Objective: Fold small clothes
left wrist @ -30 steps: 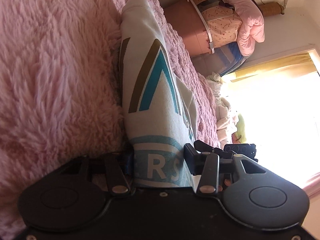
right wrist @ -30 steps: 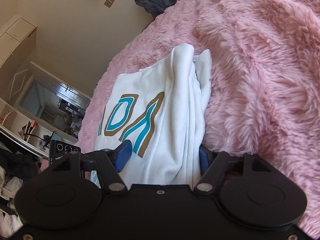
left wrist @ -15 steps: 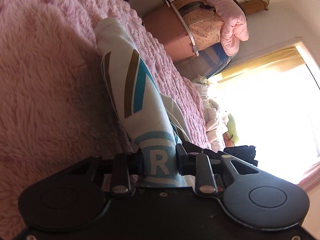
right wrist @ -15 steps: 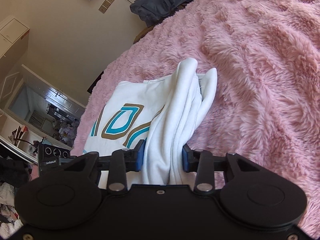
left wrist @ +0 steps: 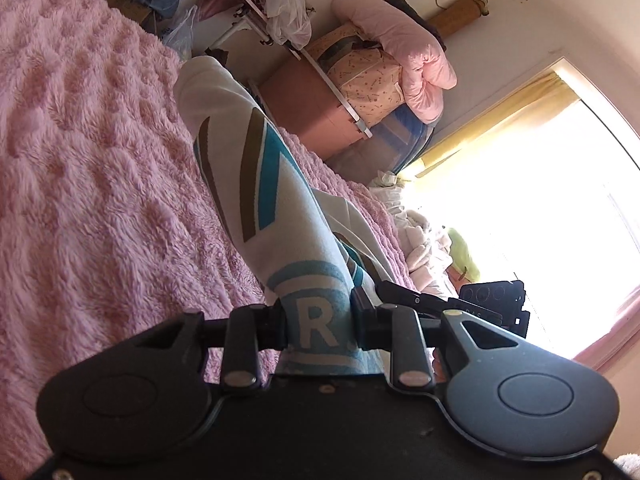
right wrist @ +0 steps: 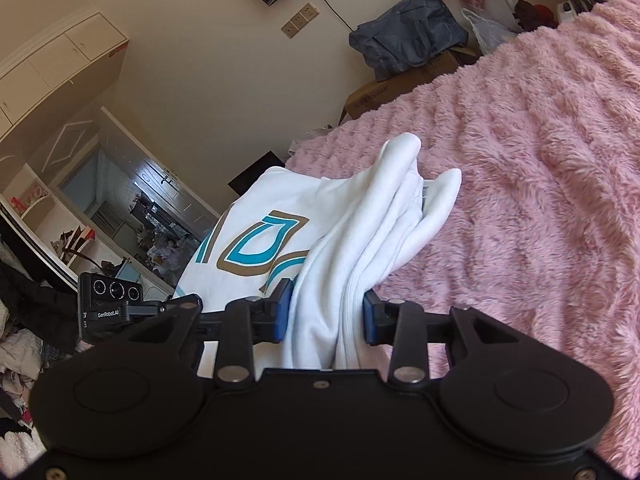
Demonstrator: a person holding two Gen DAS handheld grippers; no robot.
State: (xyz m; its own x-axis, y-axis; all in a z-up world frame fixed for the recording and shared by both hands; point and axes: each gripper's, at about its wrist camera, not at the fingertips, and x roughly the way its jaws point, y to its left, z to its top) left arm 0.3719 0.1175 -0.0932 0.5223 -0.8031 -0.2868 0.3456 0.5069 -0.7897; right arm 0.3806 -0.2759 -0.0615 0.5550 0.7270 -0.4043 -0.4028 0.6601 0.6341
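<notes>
Both grippers are pinching one end of a white shirt (right wrist: 360,216) printed with teal and brown letters: the left gripper (left wrist: 318,330) is clamping flat printed cloth, and the right gripper (right wrist: 326,316) is squeezing a thicker bunch of folds. That end is hanging clear of the pink furry blanket (left wrist: 92,184), while the far end seems to be trailing on the bed, though the fisheye view is making that hard to judge. For a clean fold, the two held corners are needing to travel level and together, keeping the edge between them taut, then settling onto the far end without dragging it. Bunched cloth on the right is likely slipping first, so that grip is deserving watchfulness.
</notes>
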